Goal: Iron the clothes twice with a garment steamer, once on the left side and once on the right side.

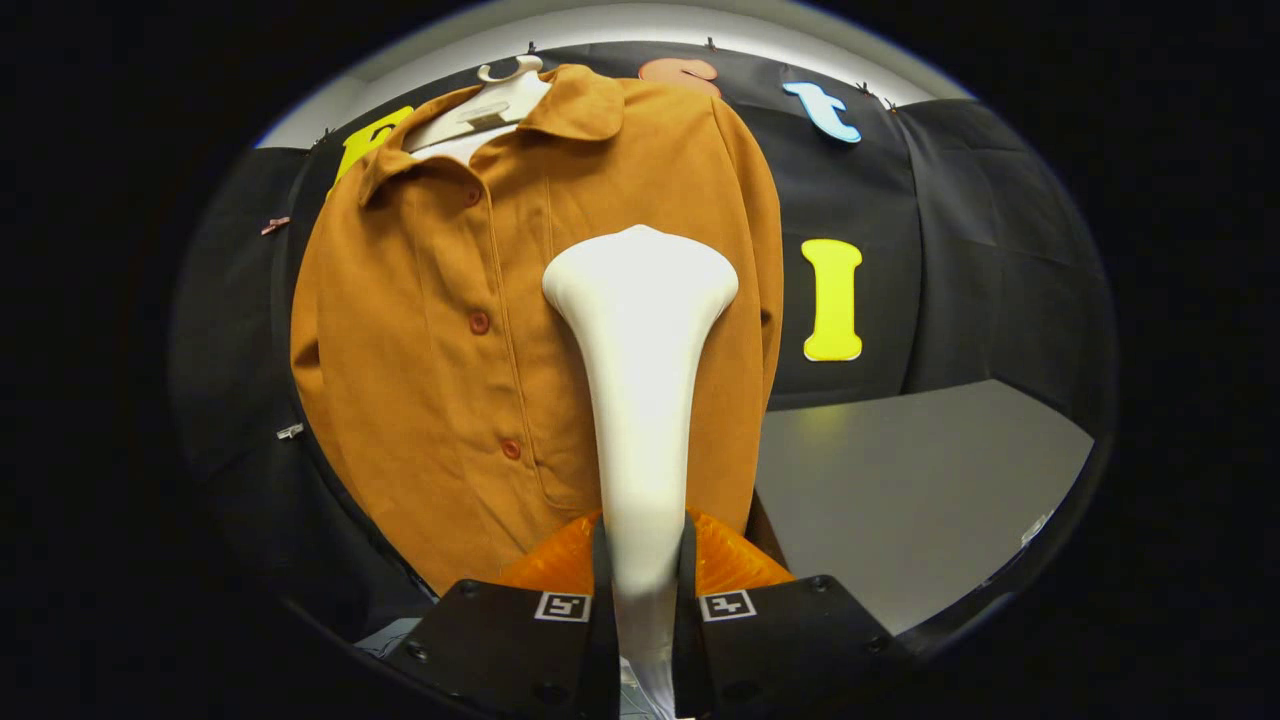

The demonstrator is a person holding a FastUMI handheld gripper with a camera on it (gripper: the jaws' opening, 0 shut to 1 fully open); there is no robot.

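Note:
An orange-brown buttoned shirt (430, 330) hangs on a pale hanger (490, 100) in front of the black cloth wall. A white garment steamer (640, 370) rises from between my fingers, its wide flat head up against the shirt's right half, about chest height, right of the button row. My gripper (643, 580) is shut on the steamer's narrow handle, one finger pressing each side. The steamer hides part of the shirt's right front and lower hem.
A grey table top (900, 490) spreads to the right of the shirt, below the cloth wall. Small clips (290, 431) pin the cloth to the left of the shirt.

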